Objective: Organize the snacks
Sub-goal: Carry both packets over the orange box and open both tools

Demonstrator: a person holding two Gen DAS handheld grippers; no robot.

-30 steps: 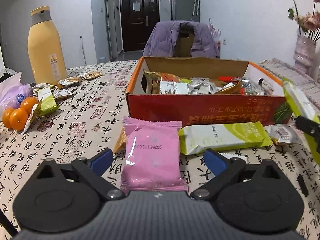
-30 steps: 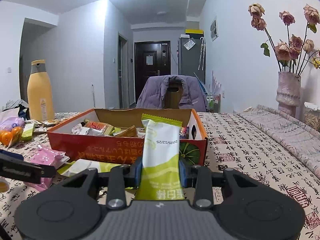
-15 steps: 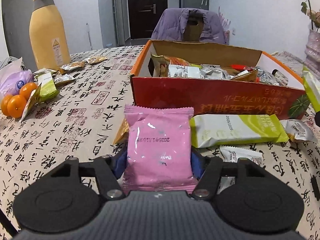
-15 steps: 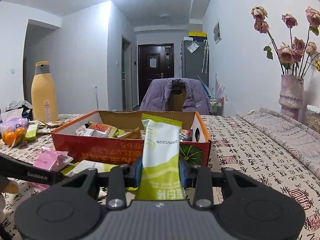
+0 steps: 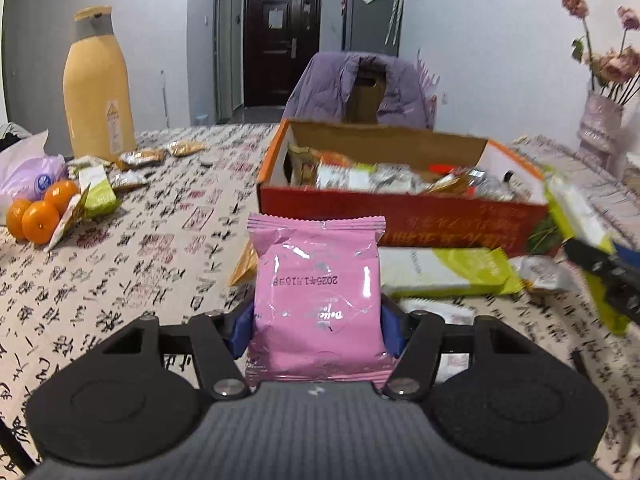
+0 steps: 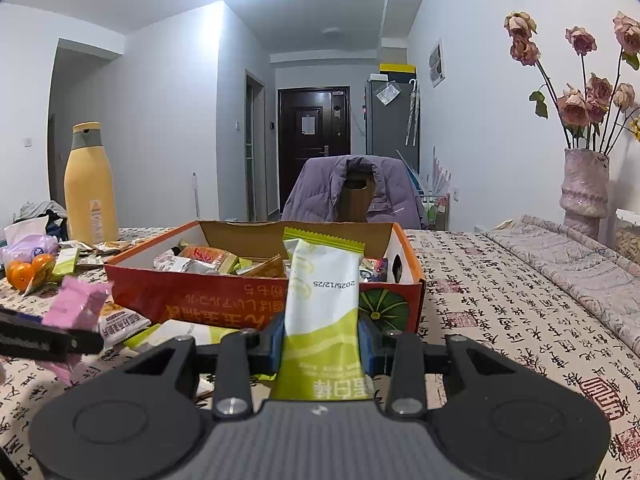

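My left gripper [image 5: 316,324] is shut on a pink snack packet [image 5: 316,284] and holds it above the table, in front of the orange cardboard box [image 5: 400,220] that holds several snacks. My right gripper [image 6: 322,338] is shut on a white and green snack bar [image 6: 324,304], upright, in front of the same box [image 6: 248,296]. The pink packet also shows at the left of the right wrist view [image 6: 76,304]. A second white and green bar [image 5: 448,270] and a small packet [image 5: 544,274] lie on the table by the box.
A tall yellow bottle [image 5: 98,84] stands at the back left. Oranges [image 5: 38,216], a plastic bag [image 5: 28,168] and loose packets [image 5: 136,158] lie left. A vase of roses [image 6: 584,188] stands right. A chair with a purple jacket [image 6: 356,190] is behind the box.
My left gripper closed on the pink packet and lifted it off the table. My right gripper kept its hold on the green bar and rose slightly.
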